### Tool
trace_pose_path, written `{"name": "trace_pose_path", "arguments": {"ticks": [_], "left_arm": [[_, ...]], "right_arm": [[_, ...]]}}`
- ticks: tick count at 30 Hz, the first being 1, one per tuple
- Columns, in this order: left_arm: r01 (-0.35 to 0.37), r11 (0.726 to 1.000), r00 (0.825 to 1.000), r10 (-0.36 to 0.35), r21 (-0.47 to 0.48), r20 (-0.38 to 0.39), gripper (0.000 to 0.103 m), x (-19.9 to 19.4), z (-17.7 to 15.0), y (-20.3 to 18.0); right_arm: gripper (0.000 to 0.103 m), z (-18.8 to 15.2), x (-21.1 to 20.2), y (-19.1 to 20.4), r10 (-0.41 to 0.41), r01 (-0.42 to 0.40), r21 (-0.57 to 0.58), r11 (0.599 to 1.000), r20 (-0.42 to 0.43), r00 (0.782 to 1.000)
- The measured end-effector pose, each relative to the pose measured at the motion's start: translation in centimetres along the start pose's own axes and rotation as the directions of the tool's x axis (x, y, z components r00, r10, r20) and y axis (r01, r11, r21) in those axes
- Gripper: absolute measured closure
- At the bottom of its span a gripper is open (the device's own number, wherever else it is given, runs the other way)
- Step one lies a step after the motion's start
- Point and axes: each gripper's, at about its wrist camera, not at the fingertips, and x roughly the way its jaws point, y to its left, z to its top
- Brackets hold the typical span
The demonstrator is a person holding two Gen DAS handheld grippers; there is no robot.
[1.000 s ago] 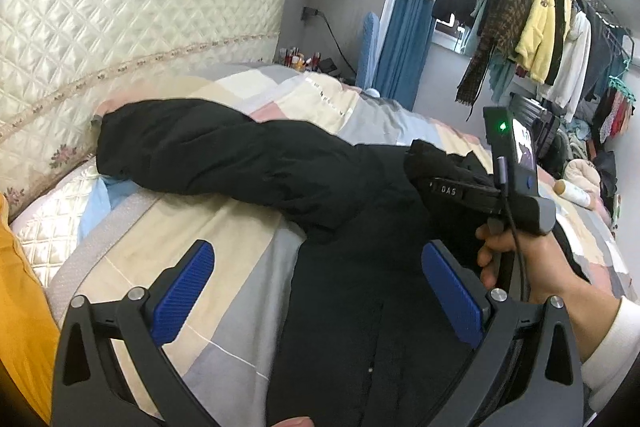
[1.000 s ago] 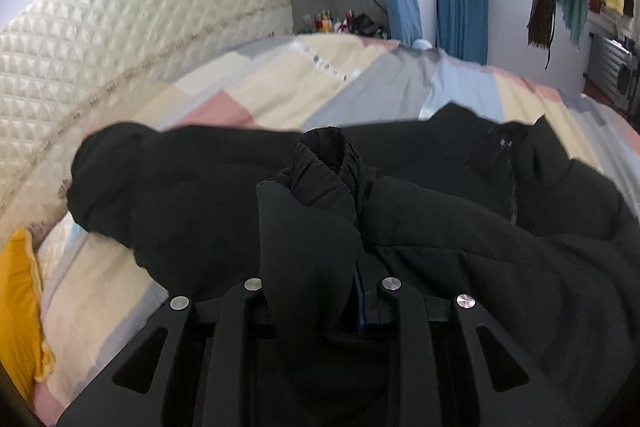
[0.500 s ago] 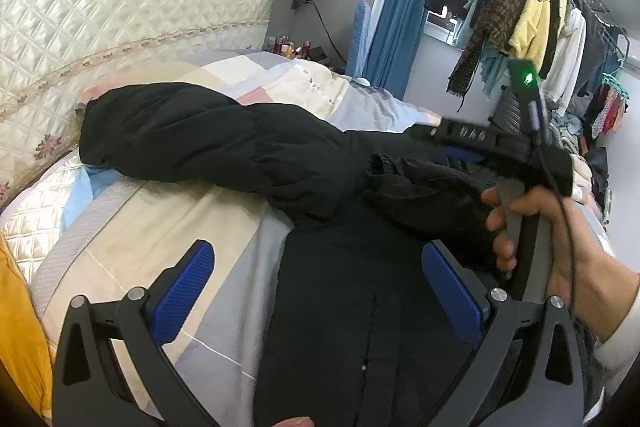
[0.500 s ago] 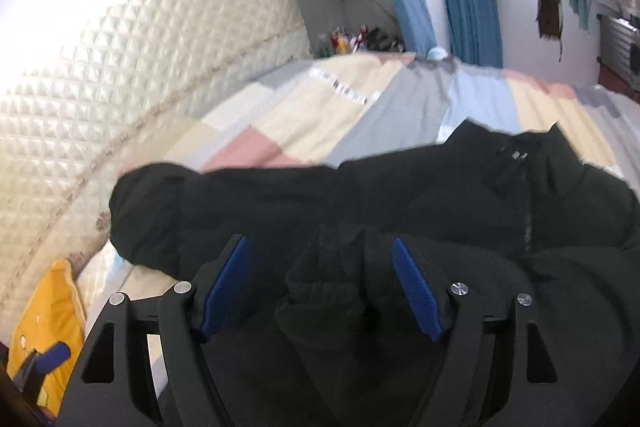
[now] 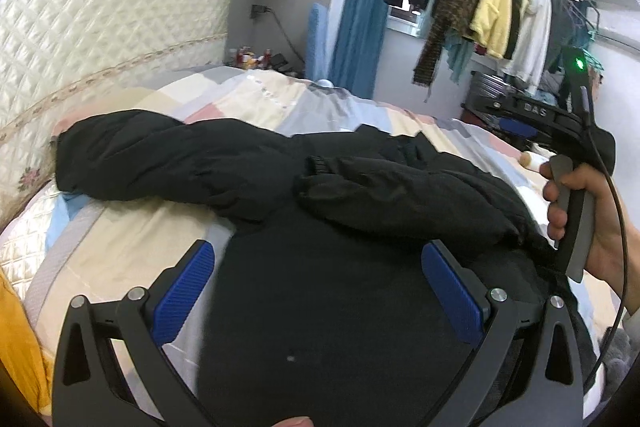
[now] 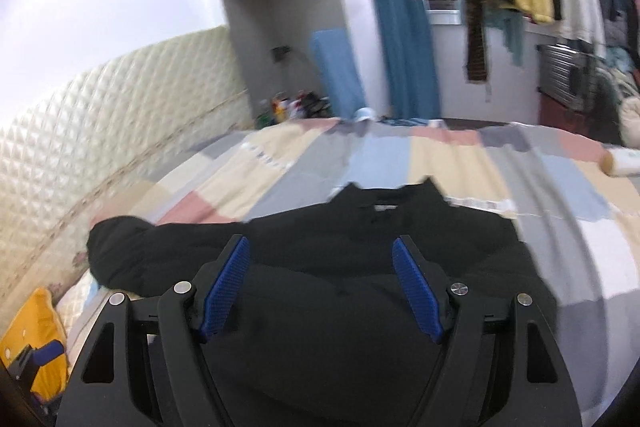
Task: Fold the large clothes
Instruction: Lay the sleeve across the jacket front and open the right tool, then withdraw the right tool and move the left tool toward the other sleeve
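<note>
A black padded jacket (image 5: 328,291) lies flat on the patchwork bedspread (image 5: 256,99). Its left sleeve (image 5: 160,159) stretches out toward the headboard. Its right sleeve (image 5: 400,195) lies folded across the chest, cuff near the middle. My left gripper (image 5: 320,291) is open and empty, hovering over the jacket's body. My right gripper (image 6: 320,291) is open and empty, raised above the jacket (image 6: 340,267); it also shows in the left wrist view (image 5: 560,131), held by a hand at the right.
A quilted cream headboard (image 5: 100,39) runs along the left. A yellow pillow (image 6: 36,331) lies at the lower left. A rack of hanging clothes (image 5: 496,7) stands at the back right. A pale bottle (image 6: 620,163) lies on the bed's right side.
My right gripper opened and let go of the right sleeve, which now lies across the chest. The right gripper then lifted and drew back to the right. My left gripper stayed open.
</note>
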Motion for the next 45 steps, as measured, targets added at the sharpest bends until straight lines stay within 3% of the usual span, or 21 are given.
{"name": "trace_pose_path", "arguments": {"ticks": [5, 13, 19, 24, 27, 29, 32, 36, 42, 45], "left_arm": [[0.003, 1.000, 1.000, -0.003, 0.019, -0.002, 0.000, -0.2, -0.3, -2.0], [-0.024, 1.000, 0.999, 0.024, 0.017, 0.024, 0.000, -0.3, -0.7, -4.0], [-0.029, 0.999, 0.999, 0.029, 0.033, -0.020, 0.000, 0.8, -1.6, -5.9], [-0.057, 0.996, 0.998, 0.058, 0.074, -0.011, 0.000, 1.1, -2.1, -7.0], [-0.067, 0.995, 0.997, 0.069, 0.069, -0.019, 0.000, 1.4, -2.5, -6.9], [-0.067, 0.996, 0.997, 0.069, 0.057, -0.029, 0.000, 1.6, -2.6, -6.9], [-0.067, 0.997, 0.997, 0.069, 0.044, -0.035, 0.000, 1.7, -2.5, -6.8], [-0.079, 0.996, 0.996, 0.080, 0.052, -0.030, 0.000, 1.3, -2.2, -6.5], [-0.080, 0.996, 0.996, 0.081, 0.029, -0.034, 0.000, 1.1, -2.2, -5.9], [-0.077, 0.997, 0.996, 0.078, 0.029, -0.032, 0.000, 1.0, -2.1, -6.1]], "right_arm": [[0.030, -1.8, -3.0, -6.2, -0.092, 0.092, 0.023, 0.995, 0.006, 0.996], [0.032, -7.9, -3.6, -14.4, -0.117, 0.127, 0.132, 0.983, -0.078, 0.990], [0.035, -11.5, -1.7, -16.0, -0.163, 0.179, 0.063, 0.982, -0.199, 0.966], [0.035, -13.0, 0.8, -15.9, -0.280, 0.267, -0.085, 0.960, -0.232, 0.932], [0.052, -12.8, 1.0, -16.4, -0.249, 0.237, -0.085, 0.968, -0.191, 0.949], [0.070, -12.3, 0.5, -16.7, -0.242, 0.235, -0.062, 0.970, -0.154, 0.958], [0.076, -11.6, -0.3, -17.1, -0.229, 0.229, -0.010, 0.973, -0.107, 0.967], [0.076, -11.3, -0.1, -18.9, -0.254, 0.261, 0.065, 0.963, -0.103, 0.962], [0.074, -11.5, 0.1, -19.7, -0.255, 0.268, 0.079, 0.960, -0.138, 0.957], [0.060, -11.5, -0.7, -19.0, -0.243, 0.258, 0.074, 0.963, -0.163, 0.956]]}}
